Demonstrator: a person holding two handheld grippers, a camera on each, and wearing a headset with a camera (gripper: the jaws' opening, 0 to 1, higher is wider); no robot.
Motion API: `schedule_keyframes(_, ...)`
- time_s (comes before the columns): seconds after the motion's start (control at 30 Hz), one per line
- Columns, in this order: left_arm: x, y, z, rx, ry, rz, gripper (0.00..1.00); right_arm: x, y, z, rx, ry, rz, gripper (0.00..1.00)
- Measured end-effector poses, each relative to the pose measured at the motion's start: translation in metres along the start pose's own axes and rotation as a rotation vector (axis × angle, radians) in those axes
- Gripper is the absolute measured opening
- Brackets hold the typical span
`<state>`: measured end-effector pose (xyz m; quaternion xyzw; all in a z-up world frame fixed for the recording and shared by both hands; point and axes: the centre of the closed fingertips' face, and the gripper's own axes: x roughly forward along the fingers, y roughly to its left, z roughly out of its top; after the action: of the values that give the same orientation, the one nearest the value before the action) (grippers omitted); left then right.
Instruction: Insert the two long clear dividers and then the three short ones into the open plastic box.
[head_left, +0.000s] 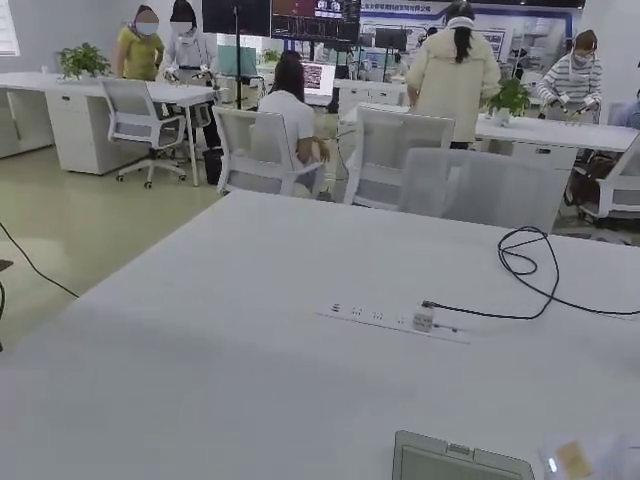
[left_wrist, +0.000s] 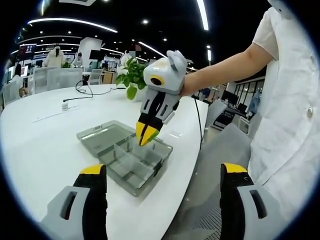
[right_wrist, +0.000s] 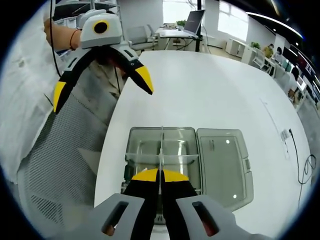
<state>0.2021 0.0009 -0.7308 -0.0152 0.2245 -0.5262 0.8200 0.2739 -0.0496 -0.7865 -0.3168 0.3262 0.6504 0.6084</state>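
Note:
The open clear plastic box (right_wrist: 150, 150) lies near the table's edge, its lid (right_wrist: 222, 165) folded out flat beside it. My right gripper (right_wrist: 160, 176) is shut on a thin clear divider (right_wrist: 161, 145) that stands on edge down the middle of the box. A cross divider (right_wrist: 145, 158) stands inside it. In the left gripper view the box (left_wrist: 131, 170) shows several compartments, and the right gripper (left_wrist: 146, 135) hangs point-down over it, shut. My left gripper (left_wrist: 162, 172) is wide open and holds nothing; it hovers off the table edge (right_wrist: 102, 89). The lid (head_left: 455, 462) peeks in at the bottom.
A white power strip (head_left: 395, 322) and a looping black cable (head_left: 530, 270) lie further out on the table (head_left: 250, 330). A potted plant (left_wrist: 131, 80) stands on the table beyond the box. A grey mesh chair (right_wrist: 65, 160) sits by the table edge. People and chairs (head_left: 400, 160) fill the room beyond.

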Motion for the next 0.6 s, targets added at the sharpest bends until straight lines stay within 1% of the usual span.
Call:
schedule_keyframes(0.13, 0.000, 0.000, -0.001, 0.004, 0.003, -0.001, 0.98, 0.005, 0.000, -0.003, 0.002, 0.016, 0.004, 0.03)
schedule_keyframes(0.33, 0.001, -0.001, -0.003, 0.002, 0.012, -0.006, 0.98, 0.015, 0.001, -0.010, -0.015, 0.065, 0.010, 0.03)
schedule_keyframes(0.6, -0.001, 0.000, -0.002, 0.006, 0.007, 0.001, 0.98, 0.023, 0.001, -0.017, -0.036, 0.112, 0.015, 0.03)
